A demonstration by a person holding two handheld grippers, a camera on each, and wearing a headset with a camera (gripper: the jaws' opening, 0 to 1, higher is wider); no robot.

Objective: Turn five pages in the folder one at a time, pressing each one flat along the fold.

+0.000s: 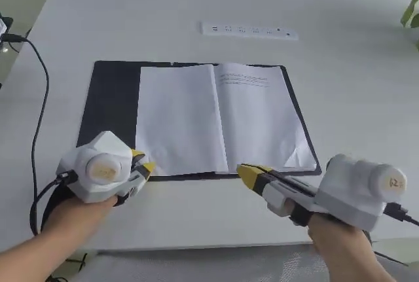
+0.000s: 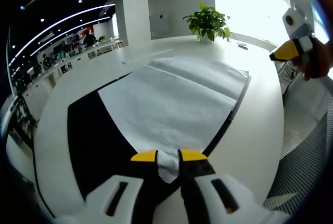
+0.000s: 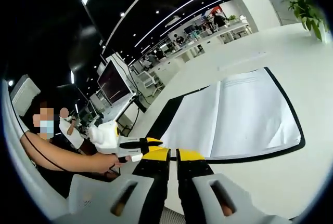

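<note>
Count: 1 folder [image 1: 108, 105], open flat on the desk [image 1: 353, 86], black cover. 2 white pages face up: left page [image 1: 173, 115], and right page [image 1: 258, 118] with a few printed lines at its top.

2 tools. Left tool [image 1: 145, 166] is at the folder's 7 o'clock corner, jaws slightly apart by the left page's corner. Right tool [image 1: 247, 172] is at 5 o'clock, just off the near edge, jaws closed and empty.

Around the folder, all apart from it: 1 power strip [image 1: 249, 31] at 12 o'clock, 1 black cable [image 1: 40, 92] at 9, 1 plant [image 1: 411, 0] at 2.
</note>
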